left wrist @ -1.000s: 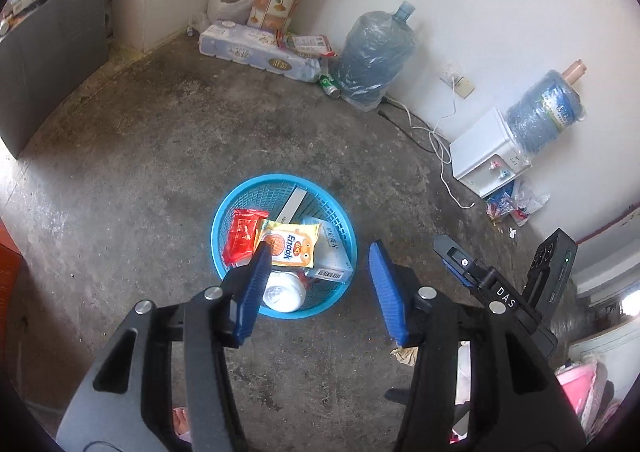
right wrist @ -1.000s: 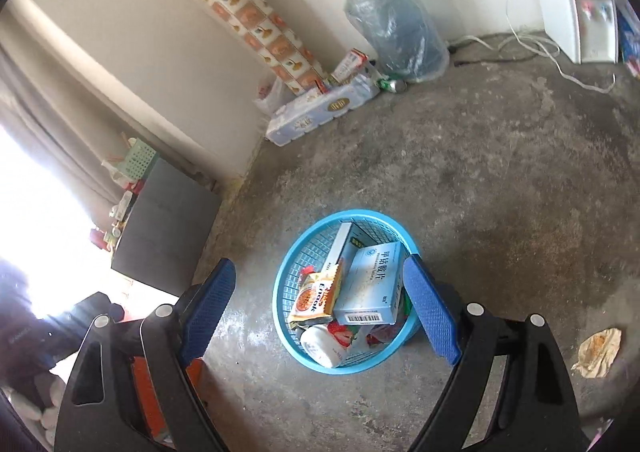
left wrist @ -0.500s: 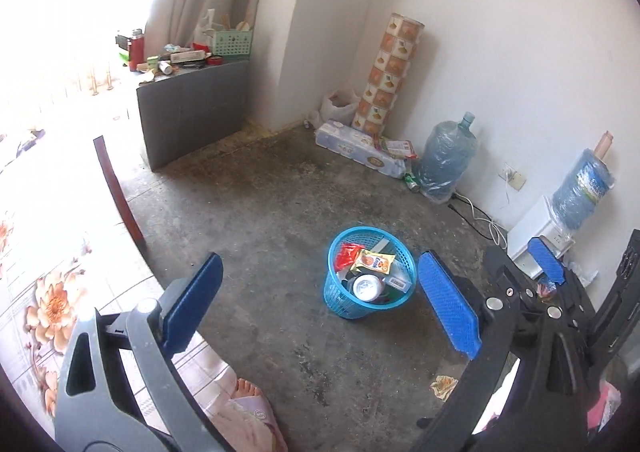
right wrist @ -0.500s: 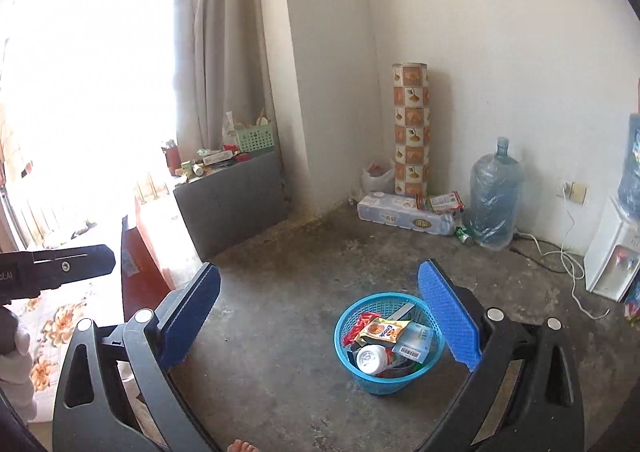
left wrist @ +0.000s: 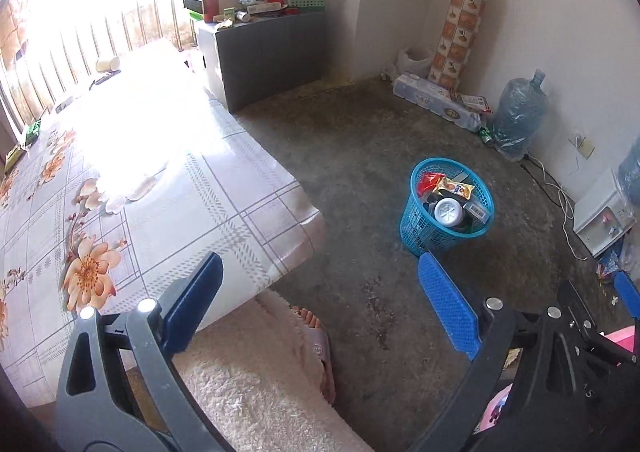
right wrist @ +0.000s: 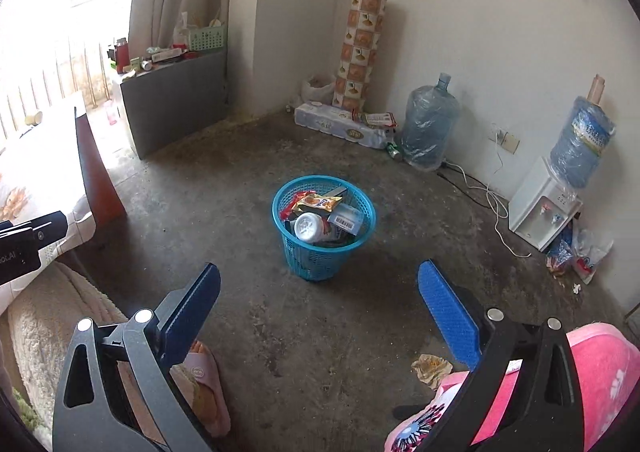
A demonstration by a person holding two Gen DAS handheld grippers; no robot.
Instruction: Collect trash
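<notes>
Lighting: daylight is flooding in from the window (left wrist: 80, 24) at upper left, blowing out to white. Glare is washing over the tabletop (left wrist: 160, 188) in the left wrist view. The concrete floor (right wrist: 248, 156) is lying evenly lit, with soft shadows. Optics: fisheye bending is curving the walls; dark vignetting is ringing the corners. Focus is holding sharp.

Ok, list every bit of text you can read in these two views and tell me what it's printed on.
None reads whole.
"...ol.AI", cut off at the edge: black device at the left of the right wrist view.
"A S", partial: black frame of the hand-held gripper at the lower right.
Barcode box, orange snack packet, tissue pack, water jug label, slipper logo: printed, too small or blurred.
</notes>
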